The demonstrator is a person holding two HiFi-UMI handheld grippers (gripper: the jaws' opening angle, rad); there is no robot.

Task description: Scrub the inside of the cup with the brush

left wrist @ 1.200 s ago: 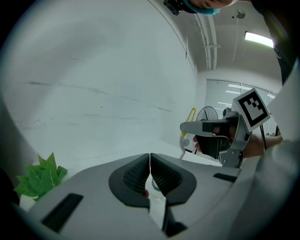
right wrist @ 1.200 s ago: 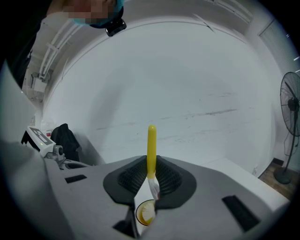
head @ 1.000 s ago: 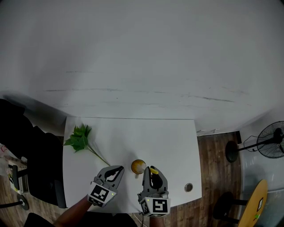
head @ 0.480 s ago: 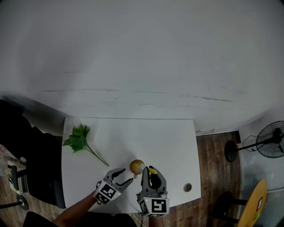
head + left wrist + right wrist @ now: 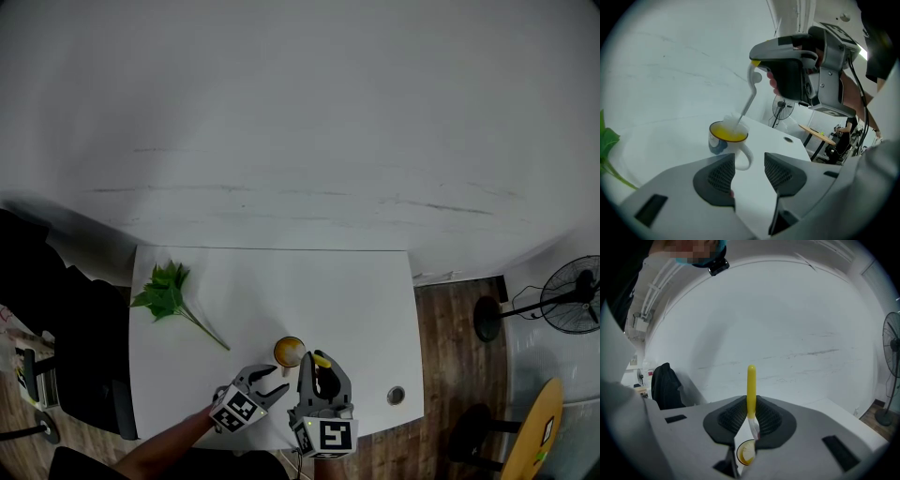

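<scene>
White ceramic cup with yellow inside and a blue mark on its side [image 5: 727,138] stands upright near the near edge of the white tabletop [image 5: 356,300], about midway along that edge, with its white handle turned toward the left gripper. Brush with yellow handle and pale translucent neck [image 5: 749,96] runs slanted down into the cup, bristle end inside the yellow interior at the rim; whether the bristles touch the cup wall can't be told. Right gripper [image 5: 751,420] sits just beside the cup on its right, raised above the rim level, its fingers [image 5: 731,418] closed tight on the yellow handle, and the handle's tip sticks out past them. Left gripper [image 5: 274,382] is at the near edge, just left of and behind the cup, aimed at it. Its fingers [image 5: 715,176] are spread wide and have just been opening, with nothing between the pads. The cup handle lies just ahead of the gap, not touched. Green leafy plastic sprig [image 5: 169,295] lies near the left edge of the tabletop, thin stem pointing toward the cup, well apart from it. Small round cable hole [image 5: 397,396] is near the right near corner. Black standing fan [image 5: 572,300] is on the wood floor beyond the right edge.
</scene>
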